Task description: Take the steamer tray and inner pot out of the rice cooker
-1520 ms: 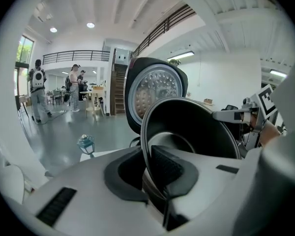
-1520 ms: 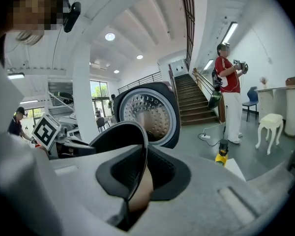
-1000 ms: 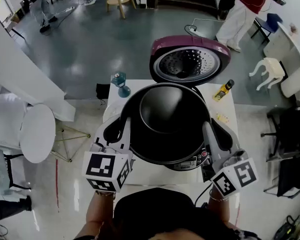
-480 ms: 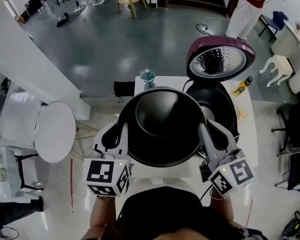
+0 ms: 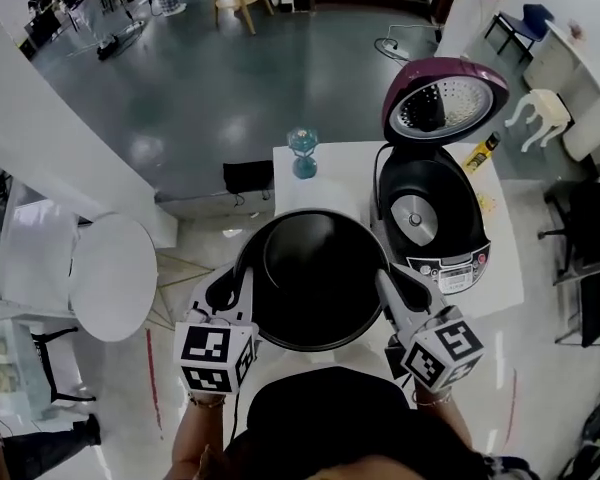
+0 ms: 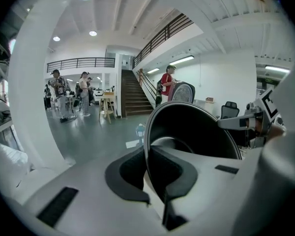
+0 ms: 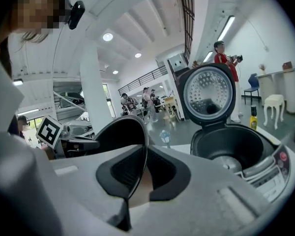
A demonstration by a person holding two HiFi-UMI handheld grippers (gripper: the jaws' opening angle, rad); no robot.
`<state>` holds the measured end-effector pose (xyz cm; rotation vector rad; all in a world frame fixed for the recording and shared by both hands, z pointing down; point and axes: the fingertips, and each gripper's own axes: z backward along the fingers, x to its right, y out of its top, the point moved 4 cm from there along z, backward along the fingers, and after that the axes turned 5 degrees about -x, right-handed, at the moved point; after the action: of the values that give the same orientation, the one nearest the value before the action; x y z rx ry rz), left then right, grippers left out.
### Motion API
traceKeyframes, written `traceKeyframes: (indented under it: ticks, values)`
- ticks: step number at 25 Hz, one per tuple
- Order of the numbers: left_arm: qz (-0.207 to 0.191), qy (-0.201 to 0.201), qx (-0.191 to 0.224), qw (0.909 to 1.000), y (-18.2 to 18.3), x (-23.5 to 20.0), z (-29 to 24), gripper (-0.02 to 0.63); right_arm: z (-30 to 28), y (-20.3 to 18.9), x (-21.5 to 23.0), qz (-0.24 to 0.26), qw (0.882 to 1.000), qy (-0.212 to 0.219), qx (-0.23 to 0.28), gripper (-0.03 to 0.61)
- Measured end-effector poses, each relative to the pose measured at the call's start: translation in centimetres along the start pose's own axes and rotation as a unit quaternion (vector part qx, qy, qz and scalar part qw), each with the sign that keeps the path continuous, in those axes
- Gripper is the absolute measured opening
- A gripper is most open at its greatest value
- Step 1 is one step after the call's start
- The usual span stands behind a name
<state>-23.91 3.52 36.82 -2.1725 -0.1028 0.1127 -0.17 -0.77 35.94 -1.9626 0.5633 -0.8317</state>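
I hold the black inner pot (image 5: 310, 278) between both grippers, above the near left part of the white table (image 5: 330, 183). My left gripper (image 5: 234, 286) is shut on the pot's left rim (image 6: 146, 132). On the opposite rim (image 7: 137, 146) my right gripper (image 5: 392, 286) is shut as well. The pot hangs clear of the rice cooker (image 5: 430, 213), which stands to its right with its purple lid (image 5: 445, 98) up and its cavity (image 7: 231, 146) empty down to the heating plate. I cannot pick out a steamer tray in any view.
A blue glass goblet (image 5: 302, 151) stands at the table's far edge. A yellow bottle (image 5: 483, 151) lies behind the cooker. A round white side table (image 5: 110, 278) is on the floor to the left, and chairs and a white stool (image 5: 545, 118) to the right.
Both grippers have carried the pot leftward and a little down, off the cooker. The cooker's empty cavity, covered by the pot before, now shows to the right.
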Motion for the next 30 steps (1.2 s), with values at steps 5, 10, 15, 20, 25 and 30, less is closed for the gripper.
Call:
traceKeyframes:
  ticks: [5, 10, 15, 20, 25, 30]
  values:
    - [-0.003, -0.031, -0.036, 0.9988, -3.6, -0.2, -1.9, 0.017, -0.4, -4.2, 0.3, -0.039, 0.998, -0.028, -0.028, 0.035]
    - [-0.021, -0.062, -0.080, 0.9946, -5.8, 0.1, -3.7, 0.017, -0.2, -7.5, 0.6, -0.081, 0.994, -0.057, -0.049, 0.035]
    - [-0.044, -0.092, -0.119, 0.9876, -7.6, 1.0, -5.5, 0.018, 0.3, -10.4, 1.5, -0.115, 0.988, -0.085, -0.066, 0.035]
    - [-0.059, -0.118, -0.156, 0.9789, -9.6, 2.0, -7.5, 0.018, 0.8, -13.4, 2.3, -0.153, 0.979, -0.107, -0.079, 0.035]
    - [-0.070, -0.138, -0.188, 0.9698, -11.4, 2.9, -9.1, 0.018, 1.1, -15.7, 3.2, -0.184, 0.971, -0.122, -0.096, 0.035]
    - [-0.080, -0.145, -0.209, 0.9638, -12.2, 3.3, -10.4, 0.020, 0.7, -17.1, 4.2, -0.202, 0.965, -0.132, -0.107, 0.035]
